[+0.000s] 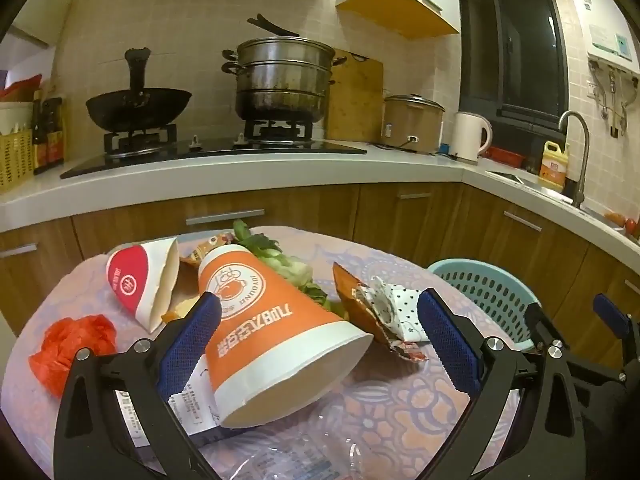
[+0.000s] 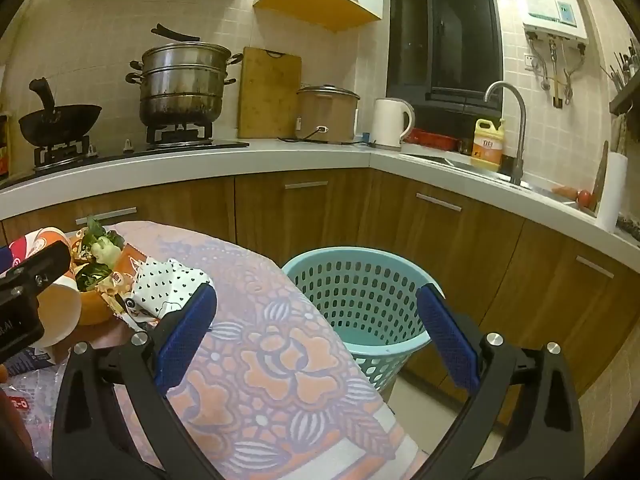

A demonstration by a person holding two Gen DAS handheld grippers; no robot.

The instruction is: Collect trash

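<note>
Left wrist view: the left gripper (image 1: 318,344) has its jaws spread wide over a table (image 1: 400,392) with a flowered cloth. An orange paper cup (image 1: 276,340) lies on its side between the blue pads, its open mouth toward the camera; the left pad sits right against the cup's wall, the right pad stands apart from it. Left of the cup lie a red-and-white paper cup (image 1: 142,280), also tipped over, and a crumpled red bag (image 1: 72,344). Behind the orange cup are green vegetable scraps (image 1: 280,260). Right of the cup lie an orange snack wrapper (image 1: 356,300) and a spotted white wrapper (image 1: 400,308). Printed paper (image 1: 192,404) sticks out from under the cup. A pale blue basket (image 1: 488,292) stands on the floor beyond the table's right edge, and part of the right gripper (image 1: 576,328) shows near it.

Right wrist view: the right gripper (image 2: 316,336) is also spread wide with nothing between its pads, hanging over the table's (image 2: 280,360) right edge. The basket (image 2: 360,292) stands just right of the table, with nothing visible inside. The trash pile, with the orange cup (image 2: 60,312) and spotted wrapper (image 2: 168,280), lies at the table's far left.
</note>
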